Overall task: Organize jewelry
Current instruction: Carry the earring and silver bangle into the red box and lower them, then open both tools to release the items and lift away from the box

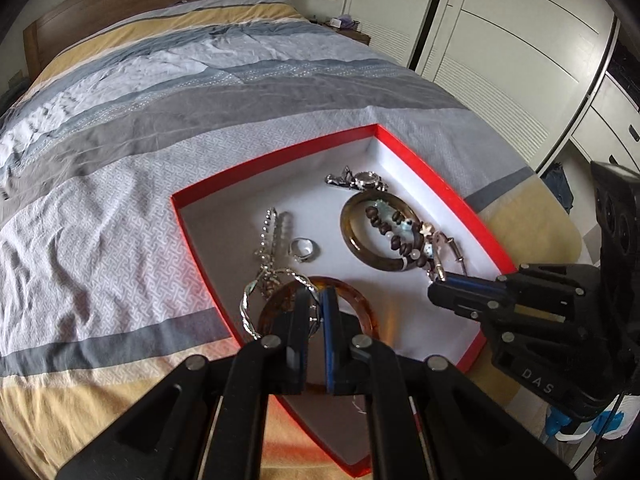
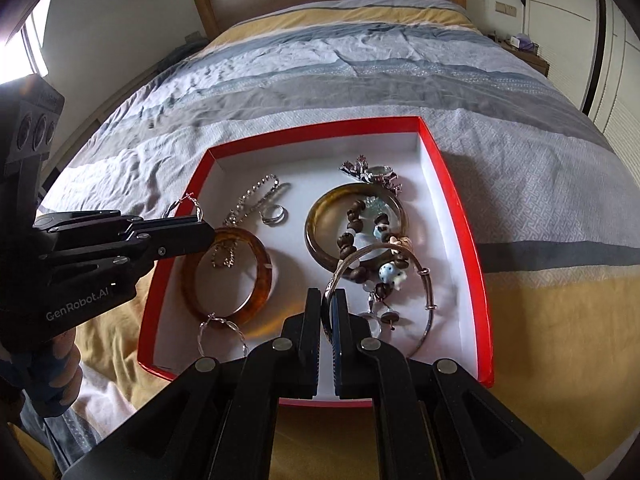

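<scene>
A red box (image 2: 452,200) with a white floor lies on the bed and holds the jewelry. My left gripper (image 1: 316,300) is shut on a twisted silver hoop (image 1: 248,312), held above the box's left wall; the hoop also shows in the right wrist view (image 2: 182,206). Under it lies an amber bangle (image 2: 256,276). My right gripper (image 2: 329,300) is shut on a thin silver bangle (image 2: 424,276), held over a dark green bangle (image 2: 316,216) and a brown bead bracelet (image 2: 352,248). A ring (image 2: 275,215), a silver chain (image 2: 256,194) and a watch (image 2: 376,172) lie farther in.
The box (image 1: 440,184) sits near the foot of a bed with a grey, blue and yellow striped cover (image 1: 160,92). A second silver hoop (image 2: 218,330) lies at the box's near edge. White wardrobe doors (image 1: 520,40) stand to the right.
</scene>
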A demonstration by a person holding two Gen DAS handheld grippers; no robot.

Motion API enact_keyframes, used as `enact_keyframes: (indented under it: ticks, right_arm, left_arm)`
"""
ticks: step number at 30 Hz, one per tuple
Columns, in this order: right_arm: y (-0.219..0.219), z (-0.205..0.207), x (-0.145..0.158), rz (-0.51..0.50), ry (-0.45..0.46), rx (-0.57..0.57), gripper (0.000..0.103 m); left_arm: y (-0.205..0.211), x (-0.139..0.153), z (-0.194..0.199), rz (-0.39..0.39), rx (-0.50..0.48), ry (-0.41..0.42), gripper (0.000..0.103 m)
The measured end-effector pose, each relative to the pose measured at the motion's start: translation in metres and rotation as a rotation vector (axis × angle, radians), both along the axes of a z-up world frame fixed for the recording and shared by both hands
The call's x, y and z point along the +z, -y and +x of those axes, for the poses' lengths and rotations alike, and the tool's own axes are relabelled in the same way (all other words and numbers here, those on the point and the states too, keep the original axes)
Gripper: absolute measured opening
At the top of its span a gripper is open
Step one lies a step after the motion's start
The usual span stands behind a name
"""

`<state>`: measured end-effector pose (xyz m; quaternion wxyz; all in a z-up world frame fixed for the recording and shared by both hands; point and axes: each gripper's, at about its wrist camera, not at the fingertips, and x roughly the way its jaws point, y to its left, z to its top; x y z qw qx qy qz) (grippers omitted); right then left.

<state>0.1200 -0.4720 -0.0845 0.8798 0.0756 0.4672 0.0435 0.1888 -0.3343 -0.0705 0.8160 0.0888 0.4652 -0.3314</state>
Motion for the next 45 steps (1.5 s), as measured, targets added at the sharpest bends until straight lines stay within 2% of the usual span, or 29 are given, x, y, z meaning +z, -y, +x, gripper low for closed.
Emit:
enact_keyframes:
  ticks: [12,33,38,45]
  right_arm:
    - [0.006,0.001,-0.018,-0.023,-0.043,0.016,0.005]
    - [0.001,0.003,-0.02,-0.053,-0.061,0.026,0.006]
    - [-0.001,0.0,-0.017,-0.07,-0.062,0.028,0.013]
    - [0.001,-0.006,-0.012,-0.079,-0.062,0.013,0.017]
  left_arm:
    - [0.01,-0.023,0.003,0.02,-0.01,-0.012,0.005]
    - [0.009,-0.027,0.005,0.011,-0.005,-0.019,0.007]
    - [0.007,-0.025,0.005,0.007,0.0,-0.034,0.007]
    - [0.005,-0.022,-0.001,0.004,-0.01,-0.054,0.009]
